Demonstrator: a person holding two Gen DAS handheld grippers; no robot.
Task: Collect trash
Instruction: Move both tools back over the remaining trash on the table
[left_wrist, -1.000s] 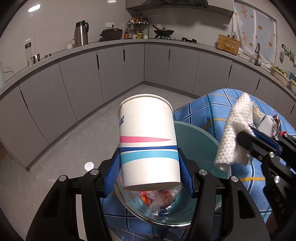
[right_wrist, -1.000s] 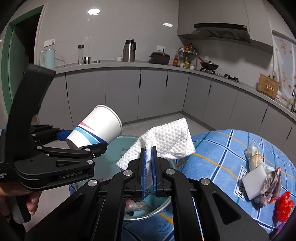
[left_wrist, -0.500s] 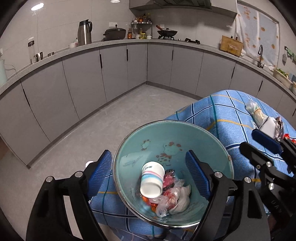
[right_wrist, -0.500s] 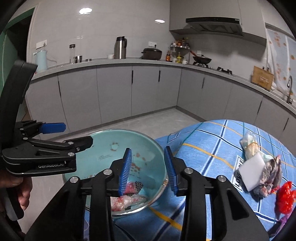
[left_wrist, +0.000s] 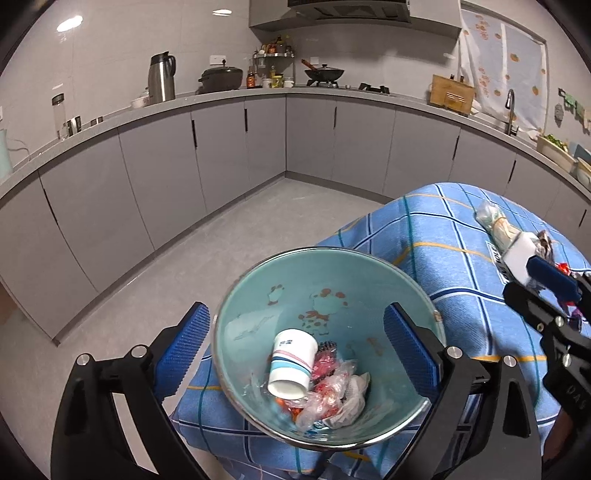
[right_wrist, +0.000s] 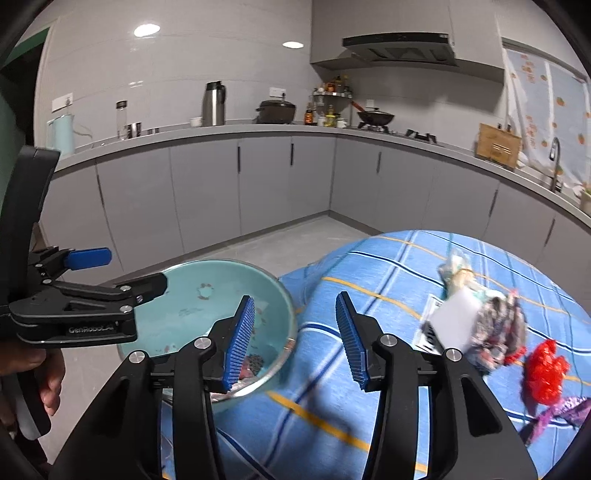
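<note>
A teal glass bowl (left_wrist: 295, 284) sits at the edge of the blue checked tablecloth (left_wrist: 454, 236). Inside it lie a striped paper cup (left_wrist: 291, 363) on its side, clear and red wrappers (left_wrist: 328, 391) and a white napkin (left_wrist: 356, 400). My left gripper (left_wrist: 297, 310) hangs over the bowl, its jaws opening wide with nothing gripped. My right gripper (right_wrist: 295, 299) is over the bowl's right rim (right_wrist: 291, 314) and the cloth, jaws opening and empty. More trash lies on the table: a white card (right_wrist: 454, 325), a crumpled wrapper (right_wrist: 498, 332) and a red wrapper (right_wrist: 545, 369).
A tied plastic bag (right_wrist: 458, 273) and a purple wrapper (right_wrist: 561, 410) also lie on the cloth. A person's hand (right_wrist: 48, 373) holds the left gripper's handle. Grey cabinets (left_wrist: 221, 155) and floor (left_wrist: 240, 240) lie beyond the table's edge.
The paper cup dropped from my left gripper into the bowl as its jaws spread. My right gripper let go of the white napkin, opened and swung right over the table.
</note>
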